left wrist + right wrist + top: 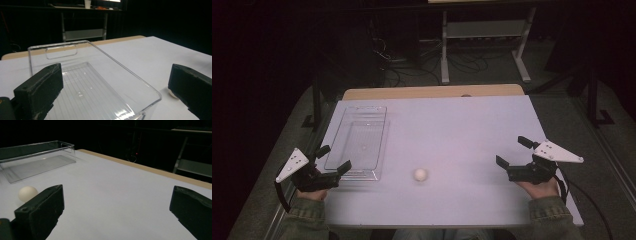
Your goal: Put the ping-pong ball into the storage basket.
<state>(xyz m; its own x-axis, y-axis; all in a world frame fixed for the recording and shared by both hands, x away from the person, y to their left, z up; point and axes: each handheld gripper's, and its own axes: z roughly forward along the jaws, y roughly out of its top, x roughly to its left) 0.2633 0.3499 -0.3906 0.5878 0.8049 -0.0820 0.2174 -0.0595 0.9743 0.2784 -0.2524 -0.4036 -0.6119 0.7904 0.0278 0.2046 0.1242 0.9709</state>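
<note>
Two grippers wait at the near edge of the white table [472, 120], both with jaws spread wide and nothing between them — the left gripper [332, 159] sits at the near end of the clear plastic tray [357, 145], and the right gripper [512, 152] hangs well off to the other side. One small white ball [420, 174] lies on the bare tabletop between them, just beside the tray's near right corner and apart from it; the tray itself looks empty. In the right gripper view the ball [27, 193] shows beyond the inner jaw, with the tray [37, 157] farther back, while in the left gripper view the tray [100, 82] lies straight ahead and a sliver of the ball [172, 93] peeks out behind the other jaw. The work in hand seems to be getting the ball into the tray, and the step now is the reach for it. Either gripper could take it, though the left is the nearer. To do this well, I would bring the chosen gripper in low with its open jaws straddling the ball evenly, so neither one nudges it first — a round, light ball will likely roll at the slightest touch. Close slowly across its widest part, firmly enough to hold and no harder. Keep the approach clear of the tray's near wall, since that thin plastic would probably slide if bumped, and lift the ball above the rim before carrying it over.
</note>
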